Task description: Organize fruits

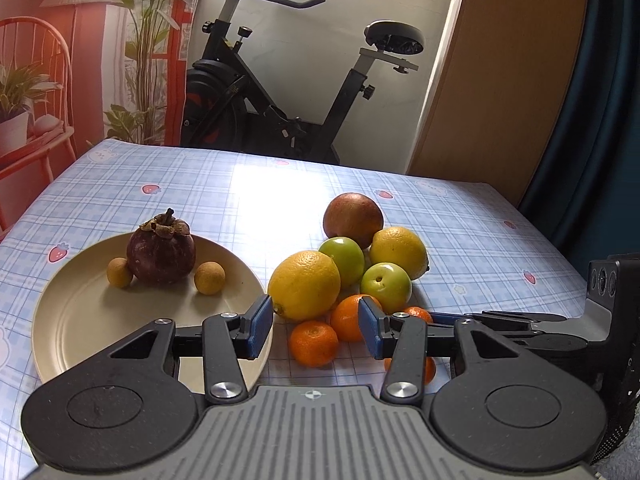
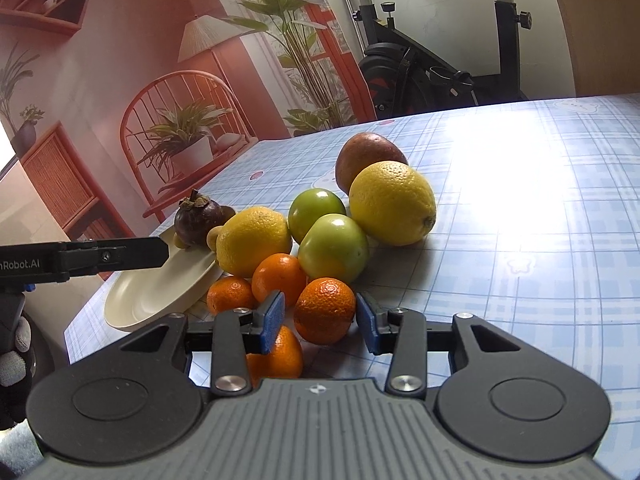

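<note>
Orange mandarin (image 2: 325,310) sits dead centre between the right gripper (image 2: 320,318) pads in the lower middle of its view, jaws spread with a sliver of gap each side, while the left gripper (image 1: 316,326) hangs open nearer the plate (image 1: 80,320).

A cream plate (image 1: 80,320) lies at about nine o'clock of the fruit pile. It carries a dark purple mangosteen (image 1: 161,250), upright with its calyx on top, flanked by two small tan longans (image 1: 209,277). The pile holds two yellow lemons (image 1: 304,285), two green plums (image 1: 386,287), a reddish mango (image 1: 353,218) at twelve o'clock, and several tangerines (image 1: 314,343) at six o'clock.
</note>
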`<state>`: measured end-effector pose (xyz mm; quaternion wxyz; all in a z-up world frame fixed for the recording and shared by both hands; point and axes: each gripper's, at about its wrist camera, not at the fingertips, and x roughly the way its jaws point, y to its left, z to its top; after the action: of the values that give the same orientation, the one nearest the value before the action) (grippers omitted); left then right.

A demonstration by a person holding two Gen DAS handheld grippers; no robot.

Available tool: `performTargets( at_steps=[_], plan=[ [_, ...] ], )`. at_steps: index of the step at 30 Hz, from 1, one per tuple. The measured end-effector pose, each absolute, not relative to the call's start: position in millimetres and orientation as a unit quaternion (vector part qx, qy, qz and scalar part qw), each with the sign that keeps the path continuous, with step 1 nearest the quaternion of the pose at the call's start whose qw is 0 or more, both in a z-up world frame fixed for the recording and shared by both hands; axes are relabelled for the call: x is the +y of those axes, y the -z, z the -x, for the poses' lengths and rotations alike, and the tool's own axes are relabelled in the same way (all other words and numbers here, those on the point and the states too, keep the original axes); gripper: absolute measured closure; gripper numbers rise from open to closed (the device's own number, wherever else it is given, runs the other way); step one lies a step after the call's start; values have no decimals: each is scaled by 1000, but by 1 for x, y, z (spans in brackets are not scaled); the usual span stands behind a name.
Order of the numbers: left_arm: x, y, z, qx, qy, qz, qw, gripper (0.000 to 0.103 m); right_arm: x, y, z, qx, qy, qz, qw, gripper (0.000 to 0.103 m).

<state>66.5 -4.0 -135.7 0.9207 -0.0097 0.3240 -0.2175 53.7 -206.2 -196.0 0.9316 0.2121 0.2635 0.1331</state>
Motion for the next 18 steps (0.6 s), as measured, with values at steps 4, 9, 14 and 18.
performTargets(
  at_steps=[4, 9, 14, 18],
  plan=[
    [-8, 142, -66, 332, 222, -1, 917, 65, -208, 197, -52, 262, -142, -211, 931, 65],
    [-9, 152, -65, 346, 224, 1, 911, 66, -207, 197, -53, 261, -144, -207, 932, 67],
    [-13, 155, -62, 349, 233, -9, 908, 66, -206, 195, -52, 255, -133, -202, 936, 67],
    [-17, 159, -62, 353, 233, -17, 906, 66, -208, 196, -50, 249, -131, -205, 938, 67]
  ],
)
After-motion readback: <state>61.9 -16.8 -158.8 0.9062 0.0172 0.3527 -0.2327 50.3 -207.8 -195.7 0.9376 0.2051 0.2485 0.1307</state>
